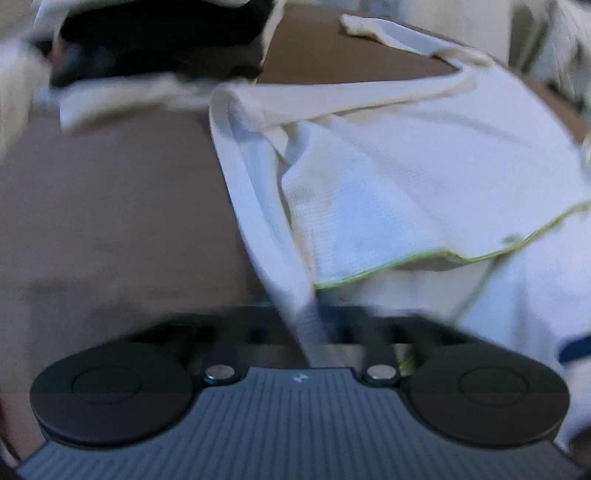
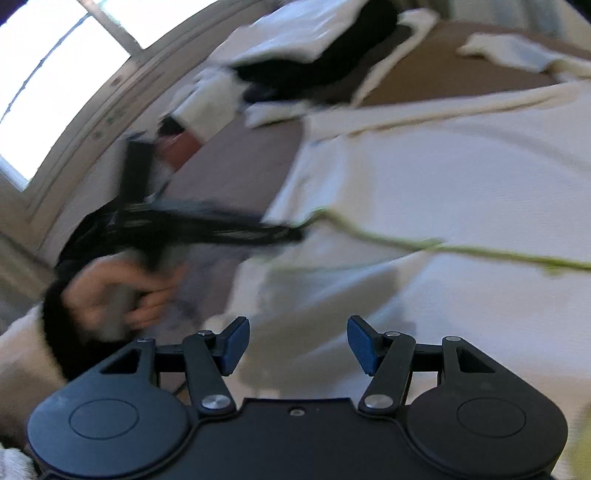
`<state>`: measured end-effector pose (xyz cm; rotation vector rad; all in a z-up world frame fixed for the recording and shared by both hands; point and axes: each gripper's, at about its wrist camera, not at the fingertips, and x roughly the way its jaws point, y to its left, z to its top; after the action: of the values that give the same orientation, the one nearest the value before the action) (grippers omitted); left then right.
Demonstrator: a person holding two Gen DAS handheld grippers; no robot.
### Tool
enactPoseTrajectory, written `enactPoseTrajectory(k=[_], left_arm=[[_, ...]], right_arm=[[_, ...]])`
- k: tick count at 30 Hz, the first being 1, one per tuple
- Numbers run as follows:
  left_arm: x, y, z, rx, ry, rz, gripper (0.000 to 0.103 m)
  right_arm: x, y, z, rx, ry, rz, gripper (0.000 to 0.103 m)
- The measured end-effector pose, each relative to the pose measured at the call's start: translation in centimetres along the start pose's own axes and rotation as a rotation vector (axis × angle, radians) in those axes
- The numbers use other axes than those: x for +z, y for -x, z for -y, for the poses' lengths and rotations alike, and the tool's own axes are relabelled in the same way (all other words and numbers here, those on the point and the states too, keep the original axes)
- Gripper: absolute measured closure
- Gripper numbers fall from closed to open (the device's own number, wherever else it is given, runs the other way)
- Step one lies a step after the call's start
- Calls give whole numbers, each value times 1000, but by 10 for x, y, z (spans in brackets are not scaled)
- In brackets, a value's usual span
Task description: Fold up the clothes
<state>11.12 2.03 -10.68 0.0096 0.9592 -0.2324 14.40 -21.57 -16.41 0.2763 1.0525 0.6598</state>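
Pinching a ribbed white strap, the left gripper (image 1: 317, 354) had its jaws pressed together on the white garment (image 1: 424, 177), which lay spread on the brown surface (image 1: 110, 206). The right gripper (image 2: 297, 345) hung over the same cloth, jaws spread, nothing between them. Farther off, a dark garment (image 2: 314, 70) lay among other white pieces (image 2: 295, 29).

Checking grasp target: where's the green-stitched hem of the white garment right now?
In the left wrist view the green-stitched hem runs across the white garment at lower right, just right of the strap pinched in the left gripper.
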Motion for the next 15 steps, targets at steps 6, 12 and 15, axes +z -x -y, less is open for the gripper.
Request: enactPoseTrajectory(k=[6,12,15], left_arm=[[18,38,-19,77,-21,190,101],[-9,-8,-64,342,48,-40,96],[-12,19,-86,243,165,-27,95]], right_arm=[[0,-46,-49,39,130,-67,36],[-12,-92,-75,28,192,-134,25],[-20,-104,-79,74,180,-147,25]])
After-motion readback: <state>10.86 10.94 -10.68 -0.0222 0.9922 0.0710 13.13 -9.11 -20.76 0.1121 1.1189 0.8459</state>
